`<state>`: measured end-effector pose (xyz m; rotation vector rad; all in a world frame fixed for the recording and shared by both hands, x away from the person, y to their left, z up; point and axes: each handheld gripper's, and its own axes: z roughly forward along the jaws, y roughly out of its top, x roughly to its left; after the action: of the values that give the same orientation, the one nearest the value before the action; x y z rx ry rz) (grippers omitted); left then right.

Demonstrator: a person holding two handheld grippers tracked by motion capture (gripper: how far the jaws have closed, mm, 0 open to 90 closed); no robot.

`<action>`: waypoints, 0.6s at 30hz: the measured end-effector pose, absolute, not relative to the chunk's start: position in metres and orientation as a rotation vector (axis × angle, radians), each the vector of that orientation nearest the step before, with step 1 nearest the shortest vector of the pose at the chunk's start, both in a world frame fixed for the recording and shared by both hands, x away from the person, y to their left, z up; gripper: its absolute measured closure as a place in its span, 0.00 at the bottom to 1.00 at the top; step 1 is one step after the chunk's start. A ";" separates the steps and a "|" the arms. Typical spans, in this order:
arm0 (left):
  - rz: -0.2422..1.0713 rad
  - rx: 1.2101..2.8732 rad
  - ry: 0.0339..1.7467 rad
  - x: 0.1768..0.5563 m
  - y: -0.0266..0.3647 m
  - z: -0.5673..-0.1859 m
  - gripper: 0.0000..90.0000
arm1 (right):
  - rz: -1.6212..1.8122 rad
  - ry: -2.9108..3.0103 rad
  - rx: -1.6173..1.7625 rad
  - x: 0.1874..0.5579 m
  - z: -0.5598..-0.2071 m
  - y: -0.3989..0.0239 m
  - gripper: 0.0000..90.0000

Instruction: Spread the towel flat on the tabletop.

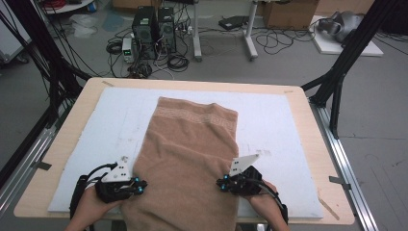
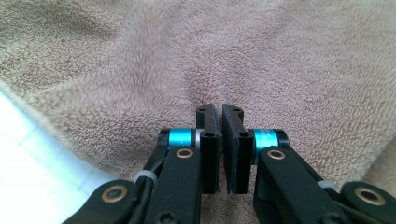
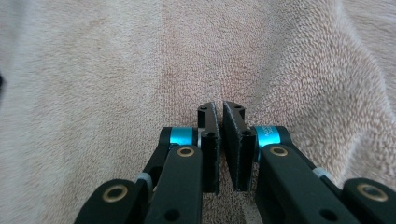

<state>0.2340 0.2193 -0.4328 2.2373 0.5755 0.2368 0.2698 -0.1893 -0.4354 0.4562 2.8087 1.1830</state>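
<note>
A tan terry towel lies lengthwise on the white mat, its near end hanging over the table's front edge. My left gripper points inward at the towel's left side. In the left gripper view its jaws stand together with their tips sunk into the towel, which puckers just ahead of them. My right gripper points inward at the towel's right side. Its jaws are likewise together, tips pressed into the pile of the towel. A hand holds each gripper from below.
The wooden table carries the mat, which shows bare at both sides of the towel and at the lower left of the left gripper view. Black frame legs stand at the table's sides. Computers and cables sit on the floor beyond.
</note>
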 end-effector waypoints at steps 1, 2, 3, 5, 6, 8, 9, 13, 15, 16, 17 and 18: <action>0.250 2.236 0.567 0.229 0.219 -0.432 0.95 | 1.190 2.811 0.445 0.266 -0.434 -0.189 0.95; 0.254 2.241 0.558 0.227 0.219 -0.431 0.95 | 1.190 2.810 0.429 0.262 -0.432 -0.189 0.95; 0.252 2.238 0.549 0.222 0.217 -0.431 0.95 | 1.189 2.812 0.424 0.260 -0.431 -0.190 0.95; 0.250 2.238 0.531 0.215 0.216 -0.430 0.95 | 1.191 2.809 0.410 0.254 -0.428 -0.191 0.95; 0.252 2.238 0.525 0.212 0.215 -0.429 0.95 | 1.194 2.809 0.408 0.251 -0.426 -0.193 0.95; 0.242 2.240 0.509 0.206 0.215 -0.428 0.95 | 1.203 2.804 0.398 0.246 -0.422 -0.196 0.95; 0.232 2.239 0.506 0.203 0.214 -0.428 0.95 | 1.205 2.804 0.391 0.243 -0.420 -0.197 0.95; 0.225 2.233 0.491 0.201 0.215 -0.425 0.85 | 1.269 2.784 0.386 0.238 -0.413 -0.203 0.83; 0.234 2.212 0.507 0.205 0.217 -0.422 0.80 | 1.277 2.754 0.418 0.240 -0.411 -0.208 0.79; 0.241 2.204 0.513 0.210 0.218 -0.421 0.77 | 1.276 2.742 0.442 0.243 -0.410 -0.212 0.78; 0.249 2.201 0.516 0.213 0.219 -0.421 0.75 | 1.266 2.727 0.479 0.248 -0.411 -0.216 0.76; 0.258 2.202 0.527 0.218 0.220 -0.422 0.73 | 1.255 2.720 0.497 0.250 -0.412 -0.218 0.75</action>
<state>0.2185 0.2196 -0.4216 2.2021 0.5275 0.2577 0.2505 -0.2181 -0.4122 0.4974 2.7196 1.2552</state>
